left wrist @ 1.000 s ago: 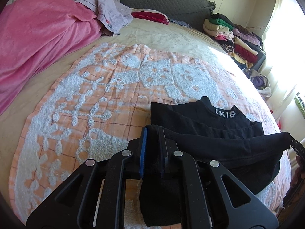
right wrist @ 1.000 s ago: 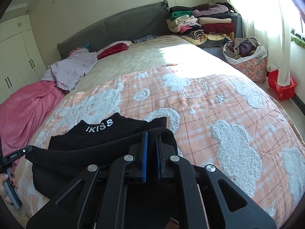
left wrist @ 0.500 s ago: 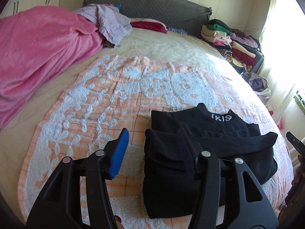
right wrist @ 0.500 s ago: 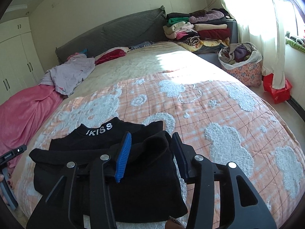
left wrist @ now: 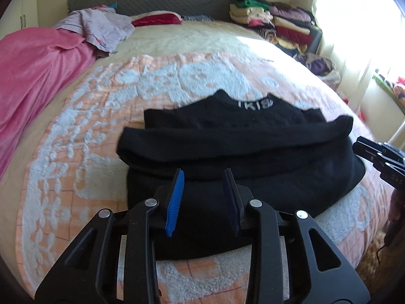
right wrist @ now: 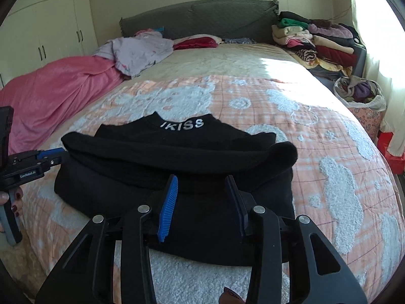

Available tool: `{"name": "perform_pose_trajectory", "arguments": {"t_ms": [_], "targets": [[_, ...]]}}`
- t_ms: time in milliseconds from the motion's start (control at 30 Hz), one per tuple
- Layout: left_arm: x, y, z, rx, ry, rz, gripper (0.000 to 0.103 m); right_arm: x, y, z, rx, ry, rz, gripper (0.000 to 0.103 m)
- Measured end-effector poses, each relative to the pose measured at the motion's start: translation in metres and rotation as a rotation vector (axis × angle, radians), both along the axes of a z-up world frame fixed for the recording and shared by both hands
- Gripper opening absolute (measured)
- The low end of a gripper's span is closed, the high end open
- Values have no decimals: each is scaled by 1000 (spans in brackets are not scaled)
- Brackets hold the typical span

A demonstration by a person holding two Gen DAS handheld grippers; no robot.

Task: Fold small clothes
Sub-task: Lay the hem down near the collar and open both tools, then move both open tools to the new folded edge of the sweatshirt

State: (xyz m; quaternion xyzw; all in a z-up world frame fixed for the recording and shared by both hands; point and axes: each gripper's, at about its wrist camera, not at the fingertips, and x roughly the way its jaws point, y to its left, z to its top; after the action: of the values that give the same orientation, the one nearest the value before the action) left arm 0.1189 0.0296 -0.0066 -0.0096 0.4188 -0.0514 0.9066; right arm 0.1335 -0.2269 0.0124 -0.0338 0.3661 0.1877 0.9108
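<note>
Left wrist view: black garment [left wrist: 238, 152], lettered at the collar, lies on the orange-and-white blanket [left wrist: 83, 136] that covers the bed [left wrist: 192, 38]. Its lower part is doubled up over the body, forming a thick rolled edge across the middle; collar and shoulders lie beyond that edge, uncovered.

Left tool [left wrist: 203, 201]: hovers over the near portion of the garment, jaws part-way apart and closing, nothing between the pads, cloth visible below the gap.

Right tool [right wrist: 202, 206]: right wrist view, likewise over the near portion of the garment, jaws part-way apart and closing, no cloth gripped. Each tool shows at the far side edge of the other's view, just beside the garment's outer ends.

Other items, placed from the garment: pink bedcover [right wrist: 58, 88] to the left and beyond; lilac clothes [right wrist: 136, 50] beyond that, near the grey headboard [right wrist: 202, 15]; stack of folded clothes [right wrist: 316, 40] far beyond to the right; bag of clothes [right wrist: 359, 91] on the floor off the right side of the bed.

Progress, as judged: one lengthwise fold done and released. Likely remaining: a further fold to a compact packet, smoothing, then transfer to the folded stack. Loose lilac clothes appear unfolded.
</note>
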Motion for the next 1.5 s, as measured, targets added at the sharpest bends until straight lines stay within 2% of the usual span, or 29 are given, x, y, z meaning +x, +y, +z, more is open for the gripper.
{"name": "perform_pose_trajectory", "arguments": {"t_ms": [200, 367, 600, 767, 933, 1033, 1100, 1233, 1367, 1500], "targets": [[17, -8, -25, 97, 33, 2, 25, 19, 17, -39, -153, 100, -10, 37], [32, -11, -29, 152, 16, 5, 25, 36, 20, -49, -152, 99, -8, 37], [61, -12, -29, 158, 6, 14, 28, 67, 25, -54, -141, 89, -32, 37], [84, -5, -22, 131, -6, 42, 33, 89, 18, -44, -111, 61, -99, 38], [98, 23, -5, 52, -21, 116, 36, 102, -8, -28, -53, 40, -176, 38], [96, 46, 2, 27, -31, 163, 36, 101, -34, -19, -41, 16, -226, 45], [93, 61, 2, 14, -30, 187, 36, 102, -52, -17, -41, 19, -253, 46], [85, 90, -6, -3, -6, 216, 36, 103, -76, -22, -50, 40, -276, 46], [82, 104, -22, -18, 43, 215, 36, 108, -74, -27, -74, 54, -257, 51], [88, 103, -32, -66, 72, 190, 36, 122, -61, -35, -109, 80, -228, 51]]}}
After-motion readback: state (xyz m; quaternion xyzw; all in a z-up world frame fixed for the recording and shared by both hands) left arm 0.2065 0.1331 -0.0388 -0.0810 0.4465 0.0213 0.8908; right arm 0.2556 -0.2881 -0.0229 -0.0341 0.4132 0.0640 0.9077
